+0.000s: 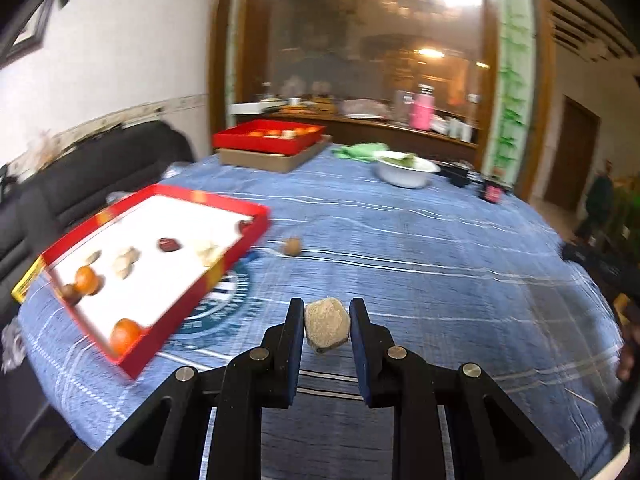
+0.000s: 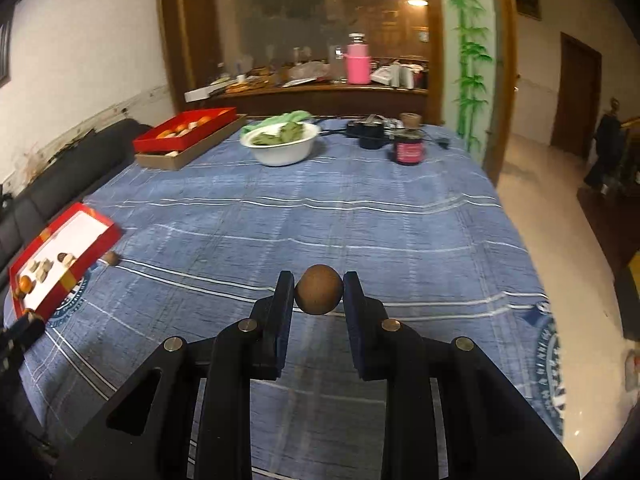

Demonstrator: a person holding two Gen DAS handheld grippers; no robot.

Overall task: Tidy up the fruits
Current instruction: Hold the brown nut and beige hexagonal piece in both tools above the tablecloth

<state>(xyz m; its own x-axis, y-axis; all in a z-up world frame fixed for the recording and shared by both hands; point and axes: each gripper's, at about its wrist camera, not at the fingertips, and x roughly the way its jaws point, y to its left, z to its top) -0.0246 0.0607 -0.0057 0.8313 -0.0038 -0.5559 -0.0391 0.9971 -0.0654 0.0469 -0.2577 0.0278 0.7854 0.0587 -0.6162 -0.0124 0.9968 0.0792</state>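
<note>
My left gripper (image 1: 326,326) is shut on a pale, rough beige lump (image 1: 327,329) and holds it above the blue tablecloth. To its left lies a red-rimmed white tray (image 1: 256,216) with two oranges (image 1: 86,280), a dark red fruit (image 1: 168,245) and several pale pieces. A small brown round fruit (image 1: 292,246) lies loose on the cloth just right of the tray. My right gripper (image 2: 319,290) is shut on a brown round fruit (image 2: 319,289) above the cloth. The same tray (image 2: 98,242) shows far left in the right wrist view, with the loose brown fruit (image 2: 111,258) beside it.
A second red tray (image 1: 264,142) with fruit sits on a cardboard box at the far left. A white bowl (image 2: 282,148) of green leaves, a green cloth (image 1: 360,150), a dark jar (image 2: 408,150) and black devices stand at the far edge. A dark sofa (image 1: 80,176) lies left.
</note>
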